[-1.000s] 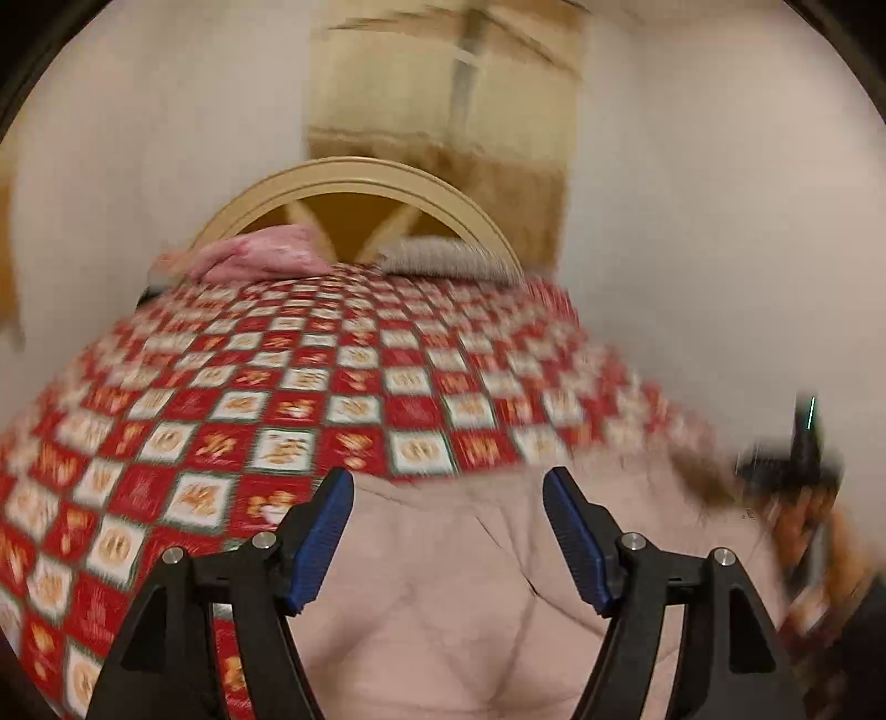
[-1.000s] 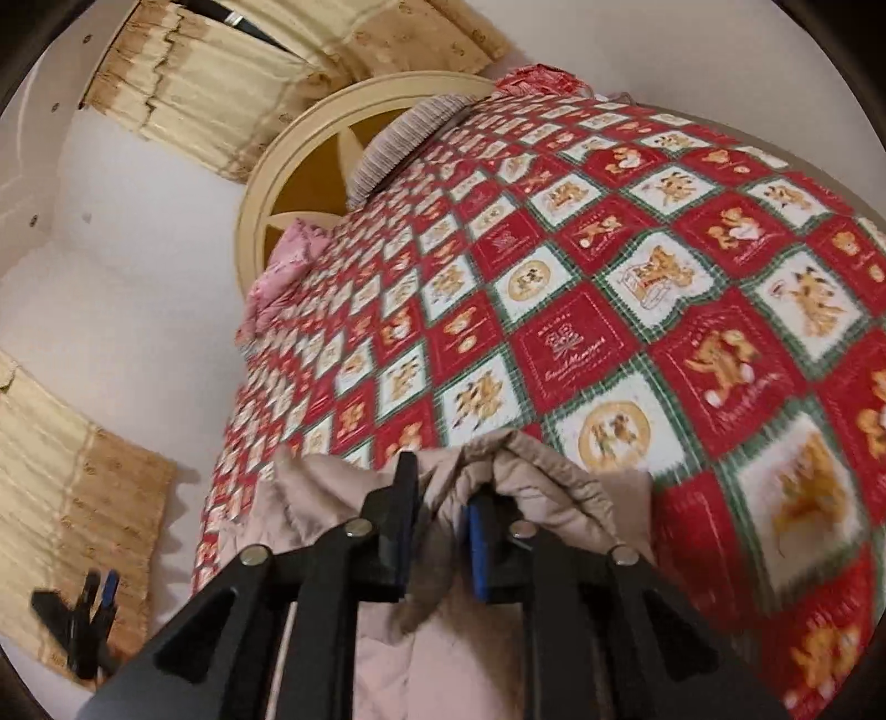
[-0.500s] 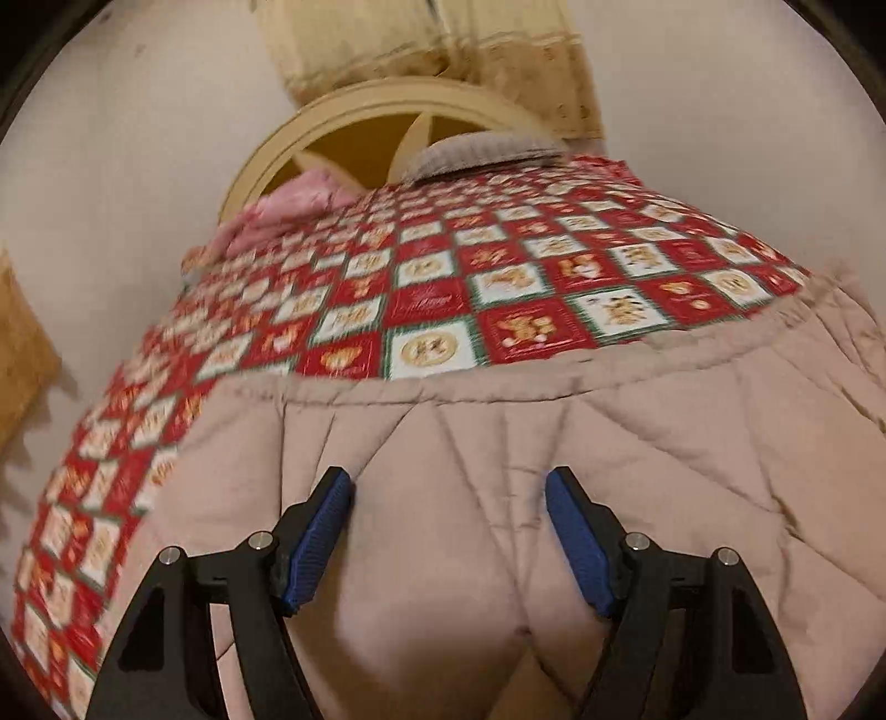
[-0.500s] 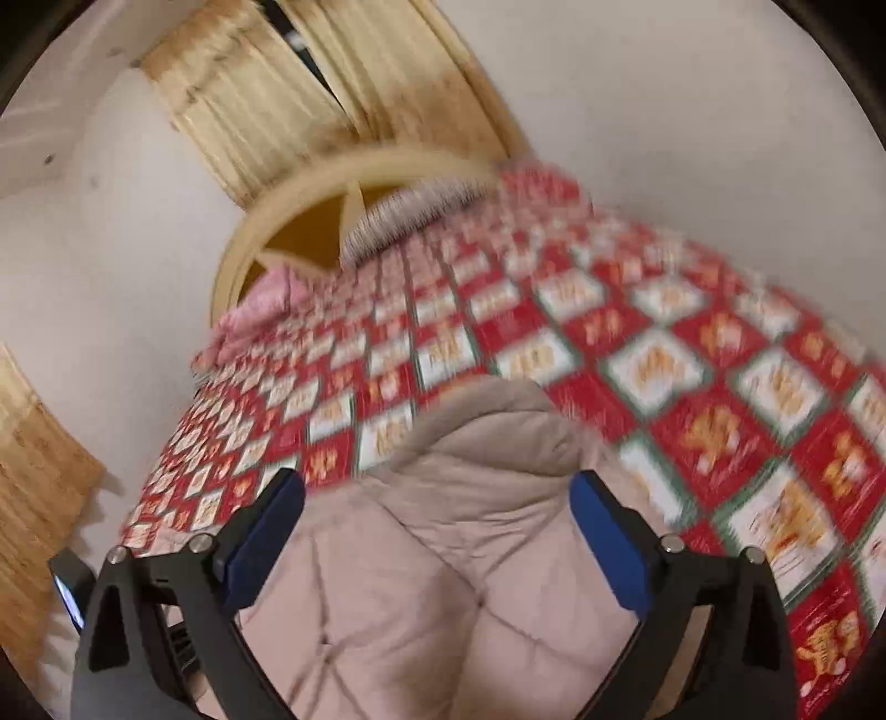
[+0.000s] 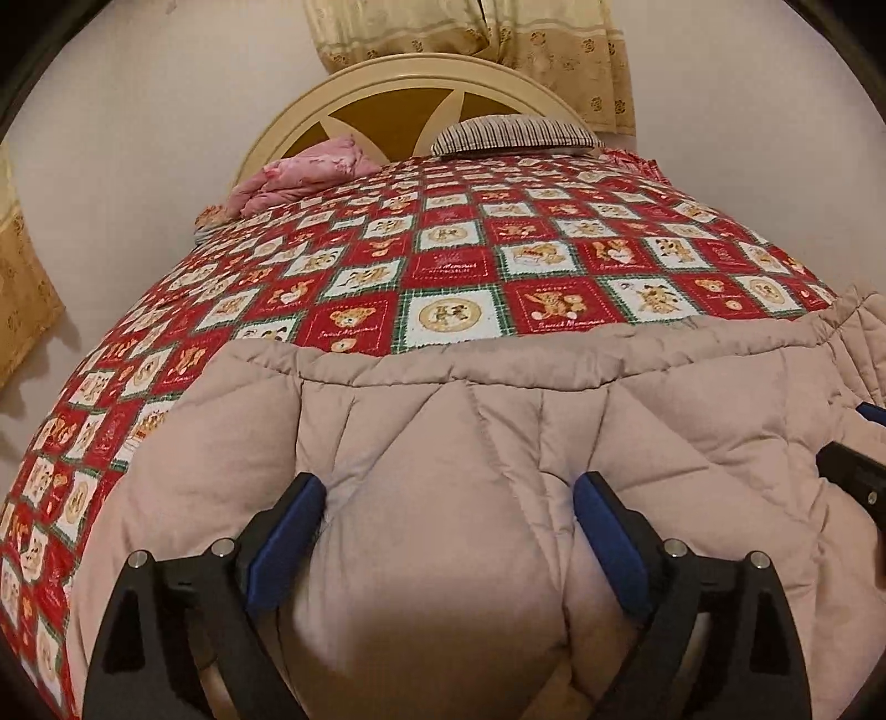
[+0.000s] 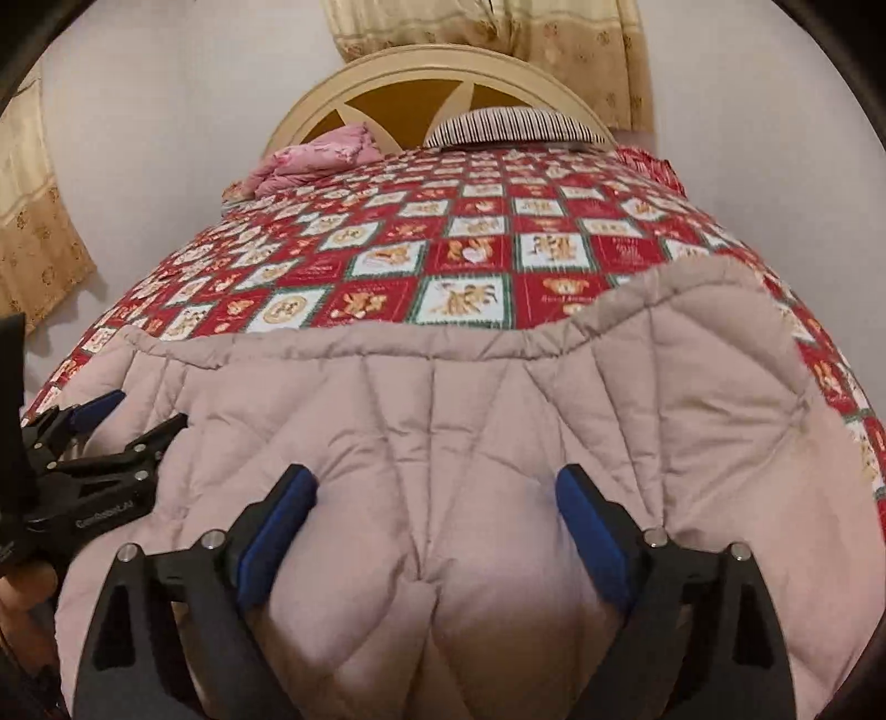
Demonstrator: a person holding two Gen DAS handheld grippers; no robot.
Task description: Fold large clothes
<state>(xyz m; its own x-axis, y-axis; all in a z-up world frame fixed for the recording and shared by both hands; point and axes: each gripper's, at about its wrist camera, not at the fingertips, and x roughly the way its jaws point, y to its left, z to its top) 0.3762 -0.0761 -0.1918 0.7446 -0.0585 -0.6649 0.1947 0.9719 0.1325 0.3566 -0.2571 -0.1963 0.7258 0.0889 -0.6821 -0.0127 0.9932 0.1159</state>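
Quilted coat point(image 5: 454, 443) on bedspread point(image 5: 454, 266), pillows point(image 5: 509, 133) beyond

Both wrist fisheyes look from the foot of the bed toward the headboard point(image 5: 421, 72), tilted down, close over the beige quilted coat point(image 5: 443, 443); left view sits further left, right further right; shared: coat, red teddy-bear bedspread point(image 6: 498, 232), striped pillow point(image 6: 520, 124), pink bundle point(image 5: 310, 171), curtains point(image 6: 498, 22); each catches the other gripper at its edge.
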